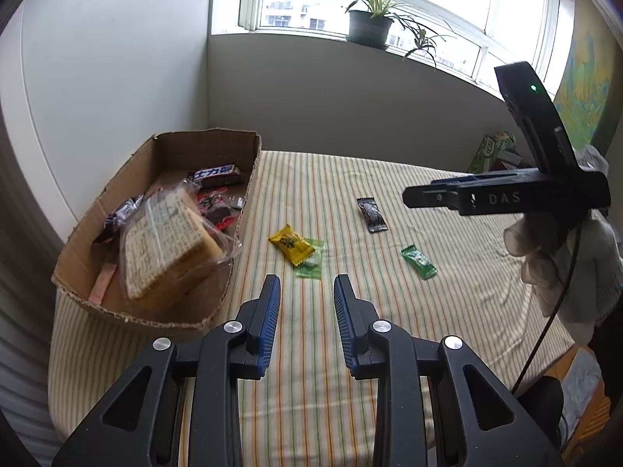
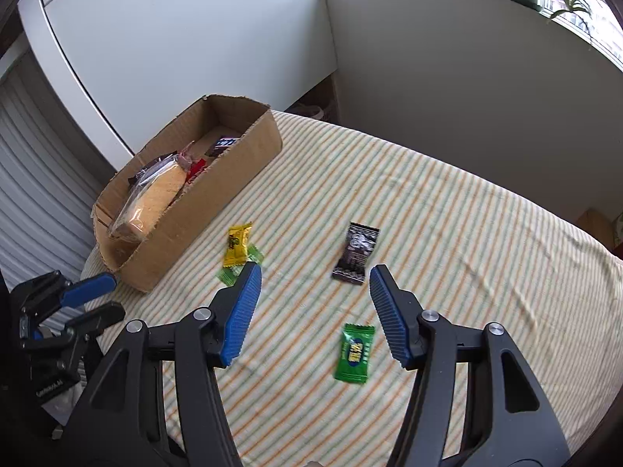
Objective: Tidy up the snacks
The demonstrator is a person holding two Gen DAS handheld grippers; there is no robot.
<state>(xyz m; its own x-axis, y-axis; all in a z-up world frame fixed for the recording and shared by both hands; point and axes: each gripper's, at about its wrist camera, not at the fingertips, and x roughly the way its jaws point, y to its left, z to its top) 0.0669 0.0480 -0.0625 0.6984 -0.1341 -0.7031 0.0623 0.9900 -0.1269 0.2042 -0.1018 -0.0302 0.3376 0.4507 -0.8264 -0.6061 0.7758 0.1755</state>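
Note:
A cardboard box [image 1: 249, 163] [image 2: 233, 171] stands at the left of the striped bed and holds a cracker pack [image 1: 167, 245], a chocolate bar [image 1: 218, 173] and other wrapped snacks. Loose on the cover lie a yellow candy [image 1: 290, 243] [image 2: 236, 243] overlapping a pale green wrapper [image 1: 311, 266] [image 2: 229, 274], a black packet [image 1: 372, 215] [image 2: 356, 253] and a green candy [image 1: 419, 261] [image 2: 354, 352]. My left gripper [image 1: 307, 284] [image 2: 117, 295] hovers open and empty near the yellow candy. My right gripper [image 2: 315, 272] [image 1: 407, 196] is open above the green candy, its tips near the black packet.
A white cabinet stands behind the box. A potted plant [image 1: 370, 23] sits on the windowsill. A green carton [image 1: 490, 151] lies at the bed's far right. A gloved hand [image 1: 564, 257] and a cable [image 1: 545, 334] are at the right edge.

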